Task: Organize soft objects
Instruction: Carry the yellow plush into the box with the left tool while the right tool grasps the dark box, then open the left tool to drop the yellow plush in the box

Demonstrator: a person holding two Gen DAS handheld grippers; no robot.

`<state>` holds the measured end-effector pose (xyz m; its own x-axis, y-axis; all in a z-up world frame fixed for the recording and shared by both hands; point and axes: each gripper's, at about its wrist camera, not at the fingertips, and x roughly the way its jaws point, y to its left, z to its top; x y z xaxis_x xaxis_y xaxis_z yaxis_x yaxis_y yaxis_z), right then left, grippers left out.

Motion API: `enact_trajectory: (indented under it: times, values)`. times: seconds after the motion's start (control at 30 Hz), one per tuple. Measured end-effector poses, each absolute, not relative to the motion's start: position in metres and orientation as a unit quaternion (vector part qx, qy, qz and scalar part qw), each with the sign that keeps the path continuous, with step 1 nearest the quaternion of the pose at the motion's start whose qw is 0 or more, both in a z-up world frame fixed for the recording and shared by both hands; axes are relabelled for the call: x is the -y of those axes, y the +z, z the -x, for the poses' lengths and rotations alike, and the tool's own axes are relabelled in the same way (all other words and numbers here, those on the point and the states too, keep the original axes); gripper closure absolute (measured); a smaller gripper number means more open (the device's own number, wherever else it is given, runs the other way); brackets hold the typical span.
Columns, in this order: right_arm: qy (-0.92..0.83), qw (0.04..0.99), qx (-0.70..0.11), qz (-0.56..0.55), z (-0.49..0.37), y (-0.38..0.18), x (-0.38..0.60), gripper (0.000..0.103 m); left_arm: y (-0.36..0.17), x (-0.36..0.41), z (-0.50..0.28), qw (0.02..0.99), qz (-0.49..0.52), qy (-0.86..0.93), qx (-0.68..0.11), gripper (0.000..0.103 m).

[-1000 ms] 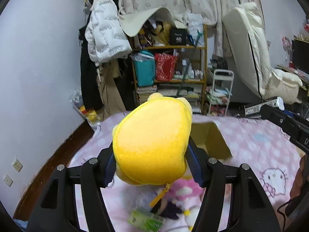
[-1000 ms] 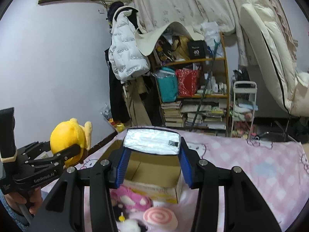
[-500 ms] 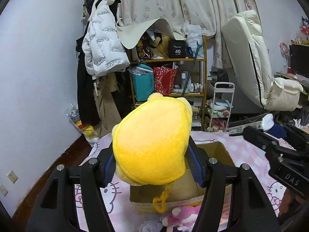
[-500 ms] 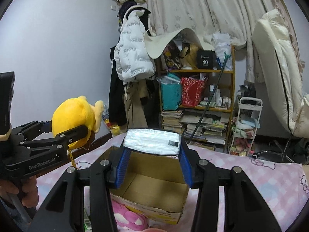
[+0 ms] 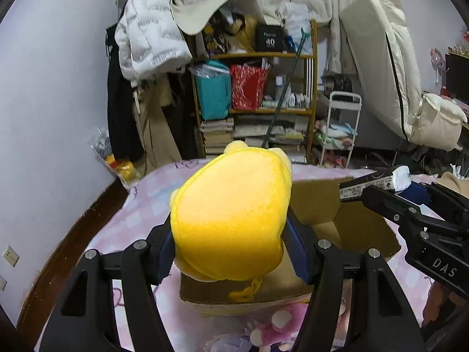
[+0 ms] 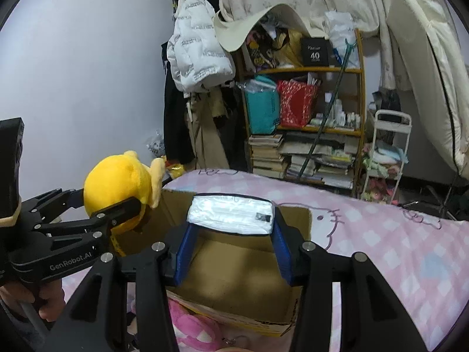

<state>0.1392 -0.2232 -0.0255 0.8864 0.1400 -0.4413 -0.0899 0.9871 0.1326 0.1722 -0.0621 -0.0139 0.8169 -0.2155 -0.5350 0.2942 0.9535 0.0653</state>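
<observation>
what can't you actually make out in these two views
- Cardboard box floor: left wrist view, yellow plush blocks most of it.
- Pink plush: right wrist view, cut off by the right claw and the frame's bottom edge.
- Tissue pack label: too small to read.

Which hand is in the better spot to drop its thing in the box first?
Probably the right. The right tool holds the white tissue pack directly above the open cardboard box. The left tool holds the yellow plush near the box's left edge.
</observation>
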Motion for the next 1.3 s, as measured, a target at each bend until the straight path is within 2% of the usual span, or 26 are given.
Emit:
enact_trajectory:
  times: [0.4, 0.53, 0.6, 0.67, 0.8, 0.87, 1.1, 1.17, 1.3]
  values:
    - [0.081, 0.956, -0.270, -0.084, -0.145, -0.045, 0.230, 0.051, -0.034, 0.061, -0.175, 0.942, -0.082, -0.119, -0.304, 0.028]
    - [0.076, 0.956, -0.274, -0.073, -0.139, -0.044, 0.229, 0.038, -0.033, 0.059, -0.173, 0.941, -0.080, -0.111, -0.310, 0.025]
    - [0.074, 0.957, -0.272, -0.067, -0.135, -0.042, 0.228, 0.037, -0.031, 0.058, -0.172, 0.940, -0.078, -0.114, -0.311, 0.020]
    - [0.069, 0.957, -0.274, -0.066, -0.133, -0.040, 0.227, 0.029, -0.029, 0.057, -0.168, 0.943, -0.082, -0.109, -0.304, 0.017]
    - [0.063, 0.957, -0.273, -0.071, -0.125, -0.035, 0.226, 0.022, -0.023, 0.057, -0.161, 0.944, -0.091, -0.111, -0.296, 0.015]
    - [0.057, 0.958, -0.272, -0.068, -0.119, -0.033, 0.225, 0.013, -0.021, 0.055, -0.155, 0.945, -0.093, -0.105, -0.295, 0.015]
    - [0.044, 0.956, -0.283, -0.066, -0.101, -0.028, 0.220, 0.007, -0.018, 0.040, -0.138, 0.938, -0.073, -0.104, -0.323, 0.015]
    - [0.041, 0.956, -0.284, -0.064, -0.093, -0.026, 0.219, 0.001, -0.015, 0.037, -0.132, 0.936, -0.075, -0.098, -0.331, 0.015]
    - [0.035, 0.956, -0.284, -0.061, -0.081, -0.022, 0.218, 0.000, -0.010, 0.029, -0.119, 0.931, -0.086, -0.096, -0.343, 0.015]
